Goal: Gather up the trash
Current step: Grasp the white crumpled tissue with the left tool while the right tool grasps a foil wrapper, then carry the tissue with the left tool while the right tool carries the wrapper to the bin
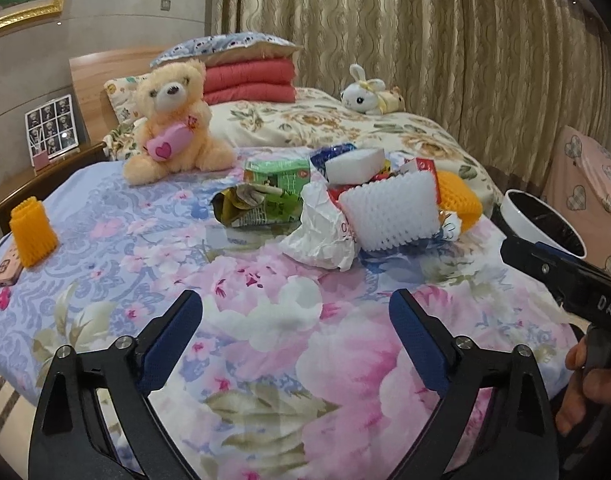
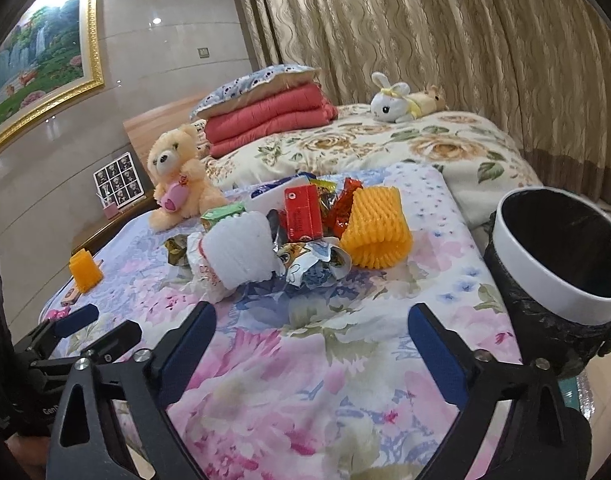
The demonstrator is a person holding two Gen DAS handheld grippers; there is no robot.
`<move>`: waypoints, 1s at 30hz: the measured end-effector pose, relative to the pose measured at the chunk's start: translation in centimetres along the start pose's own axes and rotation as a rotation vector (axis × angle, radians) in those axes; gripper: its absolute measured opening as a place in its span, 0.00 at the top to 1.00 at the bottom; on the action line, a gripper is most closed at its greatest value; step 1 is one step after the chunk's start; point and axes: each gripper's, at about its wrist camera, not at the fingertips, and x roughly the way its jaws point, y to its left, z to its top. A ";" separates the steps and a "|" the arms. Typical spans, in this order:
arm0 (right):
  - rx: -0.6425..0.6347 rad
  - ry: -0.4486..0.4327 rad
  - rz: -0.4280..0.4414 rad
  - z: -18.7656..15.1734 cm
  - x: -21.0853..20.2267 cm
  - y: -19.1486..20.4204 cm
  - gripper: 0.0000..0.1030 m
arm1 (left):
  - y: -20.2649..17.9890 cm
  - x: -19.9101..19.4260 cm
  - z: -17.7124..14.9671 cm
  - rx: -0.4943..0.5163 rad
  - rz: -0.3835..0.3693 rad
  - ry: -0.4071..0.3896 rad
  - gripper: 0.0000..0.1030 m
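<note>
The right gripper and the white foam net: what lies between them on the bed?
Only bare floral bedspread lies between the open right gripper and the white foam net, as the right wrist view shows.

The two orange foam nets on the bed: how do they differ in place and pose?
The big net lies on its side at the trash pile's edge, its open end facing the camera. The small net stands upright, alone, near the bed's left edge, beside a phone. It looks smaller, though it is farther away. Both are orange ribbed foam sleeves.
</note>
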 end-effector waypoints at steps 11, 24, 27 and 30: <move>0.026 0.081 0.048 1.5 3.8 -0.5 0.34 | 0.0 3.9 1.7 -0.019 -0.043 0.069 0.16; 0.072 0.153 0.109 2.1 7.3 -1.1 0.60 | -1.3 7.9 3.4 0.017 -0.086 0.159 0.47; 0.085 0.159 0.122 2.1 7.5 -1.3 0.80 | -1.7 8.4 3.4 0.039 -0.113 0.172 0.71; 0.083 0.154 0.134 1.9 7.2 -1.2 0.89 | -2.2 7.8 3.1 0.061 -0.116 0.154 0.76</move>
